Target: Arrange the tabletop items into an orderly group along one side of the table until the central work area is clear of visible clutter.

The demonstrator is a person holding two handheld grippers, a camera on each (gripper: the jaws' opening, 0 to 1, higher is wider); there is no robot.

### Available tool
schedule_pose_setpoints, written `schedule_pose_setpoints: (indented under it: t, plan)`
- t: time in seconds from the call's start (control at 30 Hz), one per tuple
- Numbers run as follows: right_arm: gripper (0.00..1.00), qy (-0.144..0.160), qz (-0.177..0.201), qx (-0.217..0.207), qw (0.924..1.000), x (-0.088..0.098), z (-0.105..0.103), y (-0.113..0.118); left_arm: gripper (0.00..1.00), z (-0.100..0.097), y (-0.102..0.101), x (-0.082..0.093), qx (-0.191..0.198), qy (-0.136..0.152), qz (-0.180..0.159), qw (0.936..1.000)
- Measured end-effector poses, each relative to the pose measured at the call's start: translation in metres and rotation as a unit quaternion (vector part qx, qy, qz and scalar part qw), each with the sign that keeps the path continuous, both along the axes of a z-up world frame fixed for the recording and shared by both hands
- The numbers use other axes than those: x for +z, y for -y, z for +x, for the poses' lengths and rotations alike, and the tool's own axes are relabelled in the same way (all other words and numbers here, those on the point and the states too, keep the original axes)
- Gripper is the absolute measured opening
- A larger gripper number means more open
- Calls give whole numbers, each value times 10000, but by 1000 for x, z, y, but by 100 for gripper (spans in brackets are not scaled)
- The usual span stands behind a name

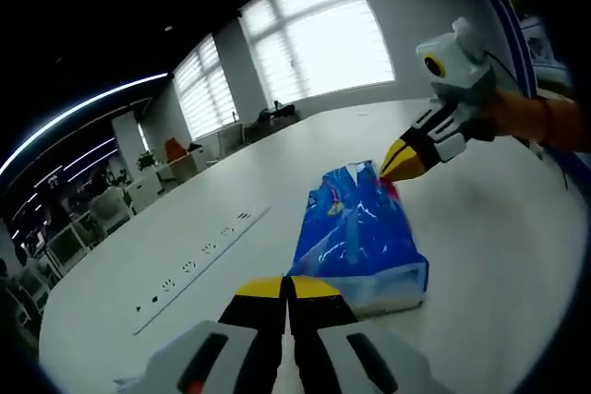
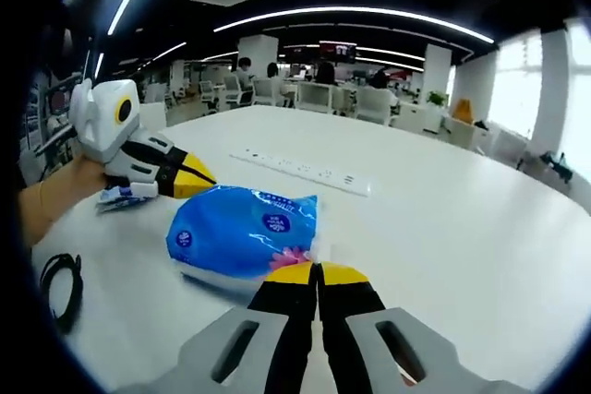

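A blue plastic tissue pack lies flat on the white table. My left gripper is shut, and its yellow tips rest against the pack's near end. My right gripper comes in from the right, also shut, with its tips at the pack's far end. In the right gripper view the same pack lies just beyond my shut right gripper. There the left gripper points at the pack's other end from the left, held by a hand. Nothing is held between either pair of jaws.
A long white power strip runs across the table beyond the pack, also seen as the strip. A black cable loop lies near the table edge. A small blue-white packet sits under the left gripper. Chairs and desks stand behind.
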State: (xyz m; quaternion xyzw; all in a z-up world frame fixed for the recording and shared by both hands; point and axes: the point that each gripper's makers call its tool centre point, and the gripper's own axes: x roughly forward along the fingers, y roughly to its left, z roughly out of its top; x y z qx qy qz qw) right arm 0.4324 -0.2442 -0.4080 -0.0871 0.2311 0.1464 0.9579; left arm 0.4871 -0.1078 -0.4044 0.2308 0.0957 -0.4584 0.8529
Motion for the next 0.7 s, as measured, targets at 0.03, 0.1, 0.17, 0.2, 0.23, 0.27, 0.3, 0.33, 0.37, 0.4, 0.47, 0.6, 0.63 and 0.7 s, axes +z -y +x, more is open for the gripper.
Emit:
schedule_pose_setpoints:
  t: [0.03, 0.1, 0.17, 0.2, 0.23, 0.27, 0.3, 0.33, 0.37, 0.4, 0.47, 0.6, 0.63, 0.7]
  plan:
    - [0, -37, -1, -8, 10000, -2, -1, 1, 0, 0, 1, 0, -8, 1, 15, 10000]
    - [0, -68, -24, -30, 10000, -4, -2, 3, 0, 0, 3, -2, -21, -15, 48, 10000]
    - [0, -68, -23, -49, 10000, -5, -3, 3, 0, 0, 5, -2, -24, -5, 75, 10000]
    - [0, -69, -22, -37, 10000, -5, -4, 3, 0, 0, 6, -2, -36, 0, 82, 10000]
    - [0, -70, -23, -35, 10000, -5, -4, 3, 0, 0, 7, -2, -49, 18, 95, 9999]
    - [0, -66, -30, -35, 10000, -5, -4, 3, 0, 0, 8, -2, -57, 30, 110, 9999]
    - [0, -66, -41, -22, 10000, -5, -5, 3, 0, 0, 9, -2, -60, 28, 119, 9999]
    - [0, -77, -38, -26, 10000, -5, -5, 3, 0, 0, 9, -2, -63, 33, 121, 9999]
    - [0, -105, -25, -63, 9999, -5, -6, 3, 0, 0, 11, -1, -70, 33, 130, 9999]
    - [0, -148, -36, -70, 9999, -7, -8, 3, 0, 0, 11, -1, -71, 33, 136, 9999]
    - [0, -205, -46, -84, 9997, -10, -11, 2, 0, 0, 15, -2, -98, 44, 168, 9998]
    - [0, -263, -124, -96, 9995, -17, -14, 6, 0, -1, 21, -4, -142, 73, 246, 9996]
    - [0, -280, -130, -116, 9995, -18, -15, 7, 0, -2, 22, -5, -154, 78, 258, 9995]
    - [0, -304, -120, -111, 9994, -21, -16, 8, 0, -2, 23, -6, -161, 117, 337, 9992]
